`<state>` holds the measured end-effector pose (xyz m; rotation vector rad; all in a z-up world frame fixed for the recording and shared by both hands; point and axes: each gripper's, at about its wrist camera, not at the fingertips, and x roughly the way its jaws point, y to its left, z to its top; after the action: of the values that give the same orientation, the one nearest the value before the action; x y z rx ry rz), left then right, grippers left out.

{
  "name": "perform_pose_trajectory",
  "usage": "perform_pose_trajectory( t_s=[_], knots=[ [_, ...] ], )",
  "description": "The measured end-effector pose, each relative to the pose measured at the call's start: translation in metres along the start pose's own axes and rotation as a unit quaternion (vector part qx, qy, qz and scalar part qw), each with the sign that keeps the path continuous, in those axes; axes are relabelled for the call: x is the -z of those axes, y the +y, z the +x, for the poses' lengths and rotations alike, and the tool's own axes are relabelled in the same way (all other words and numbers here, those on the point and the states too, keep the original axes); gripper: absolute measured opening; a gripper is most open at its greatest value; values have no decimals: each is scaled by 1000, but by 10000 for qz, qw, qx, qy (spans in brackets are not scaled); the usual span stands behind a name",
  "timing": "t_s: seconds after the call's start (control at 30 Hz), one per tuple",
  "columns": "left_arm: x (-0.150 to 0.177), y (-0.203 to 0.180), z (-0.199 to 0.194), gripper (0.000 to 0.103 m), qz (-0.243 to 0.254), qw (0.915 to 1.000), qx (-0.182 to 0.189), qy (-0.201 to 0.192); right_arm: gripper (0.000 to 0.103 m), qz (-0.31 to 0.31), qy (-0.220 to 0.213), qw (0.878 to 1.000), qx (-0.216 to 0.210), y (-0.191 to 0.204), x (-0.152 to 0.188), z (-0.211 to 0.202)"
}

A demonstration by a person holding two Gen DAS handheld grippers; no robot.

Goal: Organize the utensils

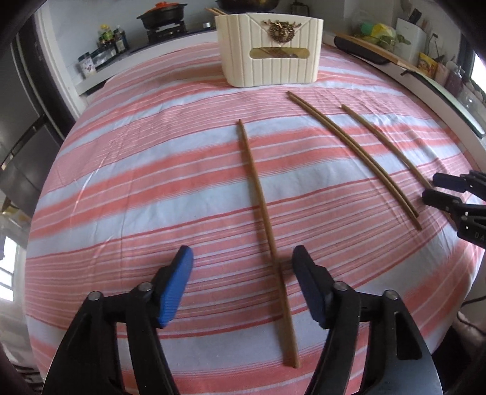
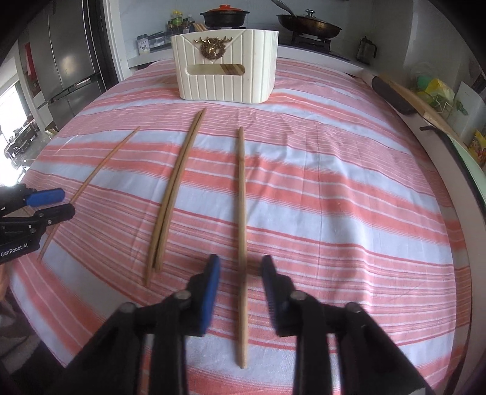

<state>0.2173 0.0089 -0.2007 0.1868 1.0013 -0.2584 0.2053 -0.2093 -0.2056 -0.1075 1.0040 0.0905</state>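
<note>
Several wooden chopsticks lie on the striped cloth. In the left wrist view, a single chopstick (image 1: 262, 218) runs between the fingers of my open left gripper (image 1: 243, 258), close to the right finger. A pair (image 1: 355, 152) lies to its right, and another single (image 1: 388, 145) beyond. In the right wrist view, my open right gripper (image 2: 241, 267) straddles the rightmost chopstick (image 2: 241, 212); the pair (image 2: 173, 194) and the left single (image 2: 100, 170) lie to the left. A cream holder box (image 1: 268, 48) stands at the far end; it also shows in the right wrist view (image 2: 226, 63).
The table wears a pink and white striped cloth (image 2: 334, 188). Behind the table, a counter holds a pot (image 2: 224, 16), a pan (image 2: 308, 25) and bottles. A fridge (image 2: 66, 57) stands at left. A cutting board and bags (image 1: 379, 45) sit along the right edge.
</note>
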Motion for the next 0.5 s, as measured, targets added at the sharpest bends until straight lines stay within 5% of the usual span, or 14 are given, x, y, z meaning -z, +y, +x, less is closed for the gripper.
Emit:
perform_pose_trajectory(
  t_s=[0.2,0.5],
  knots=[
    [1,10,8,100,-253,9995,-199,-7,46,44,-201,9997,-89,-3,6,1],
    [3,16,11,103,-433,9990,-94,-11,49,1,-289,9995,-119,-4,6,2]
  ],
)
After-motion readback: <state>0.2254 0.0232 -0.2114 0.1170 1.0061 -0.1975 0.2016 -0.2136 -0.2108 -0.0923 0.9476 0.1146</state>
